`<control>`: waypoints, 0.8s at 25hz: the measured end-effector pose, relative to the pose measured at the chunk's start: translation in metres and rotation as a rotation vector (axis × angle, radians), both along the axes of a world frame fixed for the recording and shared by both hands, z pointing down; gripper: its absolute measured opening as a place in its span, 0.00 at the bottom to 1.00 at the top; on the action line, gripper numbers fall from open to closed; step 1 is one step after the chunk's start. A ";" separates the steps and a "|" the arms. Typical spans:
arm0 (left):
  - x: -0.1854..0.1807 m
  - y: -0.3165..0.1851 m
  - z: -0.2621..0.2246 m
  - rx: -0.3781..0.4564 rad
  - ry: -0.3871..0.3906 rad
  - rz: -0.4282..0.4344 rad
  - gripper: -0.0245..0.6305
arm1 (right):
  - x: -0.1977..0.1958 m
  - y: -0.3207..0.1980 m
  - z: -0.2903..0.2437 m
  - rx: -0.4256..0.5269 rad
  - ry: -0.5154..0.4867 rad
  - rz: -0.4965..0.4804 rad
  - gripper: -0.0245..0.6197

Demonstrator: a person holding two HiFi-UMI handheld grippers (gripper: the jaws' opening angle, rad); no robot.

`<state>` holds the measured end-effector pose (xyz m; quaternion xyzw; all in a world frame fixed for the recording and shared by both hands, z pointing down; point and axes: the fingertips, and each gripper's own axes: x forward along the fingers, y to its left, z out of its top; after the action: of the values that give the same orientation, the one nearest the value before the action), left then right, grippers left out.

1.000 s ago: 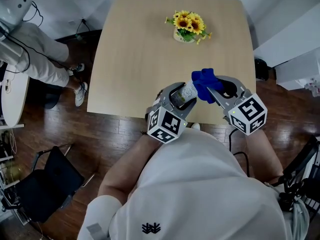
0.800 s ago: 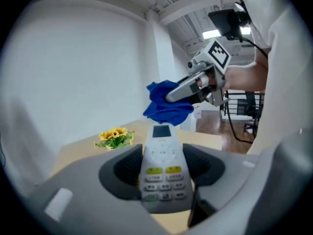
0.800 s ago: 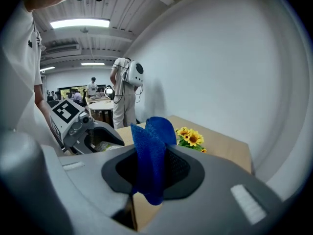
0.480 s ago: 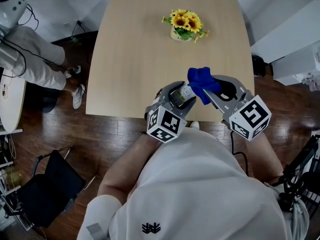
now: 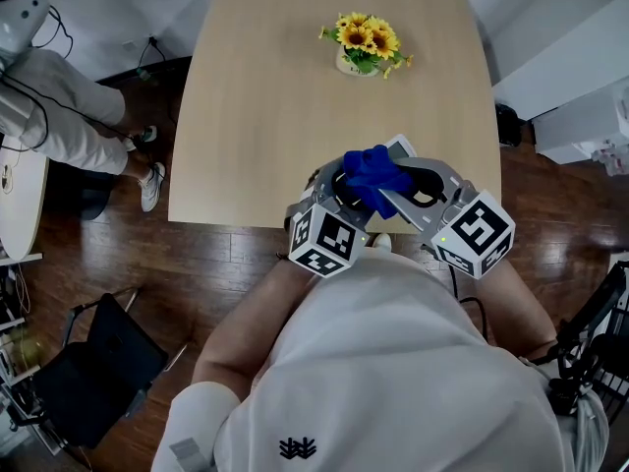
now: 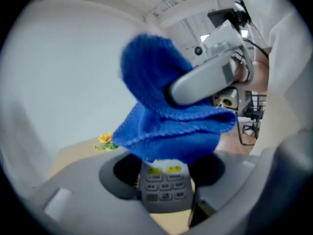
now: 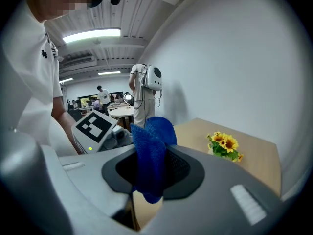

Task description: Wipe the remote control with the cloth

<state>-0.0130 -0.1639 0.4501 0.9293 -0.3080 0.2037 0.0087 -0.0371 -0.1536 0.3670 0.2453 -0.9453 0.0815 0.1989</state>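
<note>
Grips the remote control (image 6: 165, 190) in the left hand-held gripper (image 5: 346, 187), over the table's (image 5: 265, 87) near edge. Drapes the blue cloth (image 6: 161, 126), pinched in the right hand-held gripper (image 5: 398, 190), over its far end. Mid-wipe, apparently; next calls for drawing the cloth down its face while steadying the remote control.

Here's the pale wooden desk (image 5: 265, 116), rounded corners, standing on a dark plank floor (image 5: 118, 273). On its top sits a small pot of sunflowers (image 5: 365, 45), upright. The far edge runs near behind the sunflowers, the near edge well in front.
</note>
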 end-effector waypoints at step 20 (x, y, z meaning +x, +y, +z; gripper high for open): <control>0.007 0.004 0.005 -0.013 -0.005 0.022 0.45 | 0.083 -0.042 -0.010 0.052 0.045 0.232 0.18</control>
<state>-0.0060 -0.1604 0.4551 0.9320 -0.2964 0.2082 0.0116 0.0463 -0.1951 0.3572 0.3599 -0.9077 0.0737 0.2029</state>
